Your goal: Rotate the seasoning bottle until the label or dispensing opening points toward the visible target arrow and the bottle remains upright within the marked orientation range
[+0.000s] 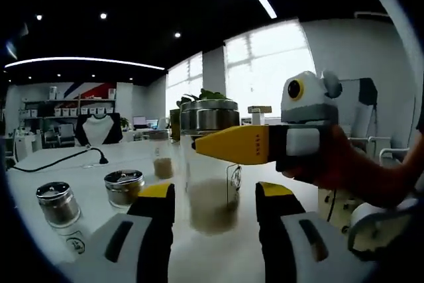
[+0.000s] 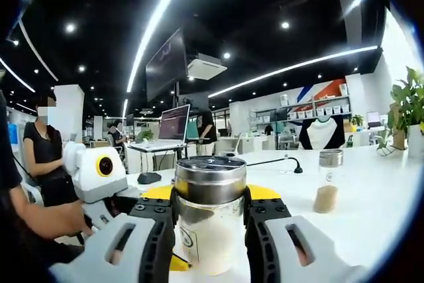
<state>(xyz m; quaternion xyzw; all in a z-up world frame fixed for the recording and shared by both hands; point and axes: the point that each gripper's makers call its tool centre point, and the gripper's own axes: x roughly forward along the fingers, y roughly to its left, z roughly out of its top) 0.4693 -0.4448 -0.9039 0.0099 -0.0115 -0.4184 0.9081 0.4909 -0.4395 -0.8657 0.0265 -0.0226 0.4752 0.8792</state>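
My right claw (image 2: 209,230) was pinching the seasoning bottle (image 2: 209,220), its two jaws pressed against the glass just below the steel cap (image 2: 210,179). The bottle stood upright on the white surface (image 2: 371,197), with pale seasoning filling its lower part and a small label at its lower left. In the left gripper view, the same seasoning bottle (image 1: 211,164) stood directly ahead of my left claw (image 1: 215,203), centred over the gap between the two yellow-tipped jaws. The left claw was spread, and I could not tell whether either jaw touched the glass. My right claw (image 1: 205,144) entered that view from the right, its yellow jaw lying across the bottle just under the cap, with my hand (image 1: 344,164) behind it. To the left on the surface (image 1: 59,160) stood a smaller shaker (image 1: 61,207) with a steel cap, and a low steel-lidded jar (image 1: 124,185) just beside it. A narrow glass bottle (image 1: 161,157) with brown contents stood farther back. In the right gripper view, a similar glass bottle (image 2: 326,181) with a steel cap stood apart to the right. A black cable (image 1: 56,160) lay across the far surface.
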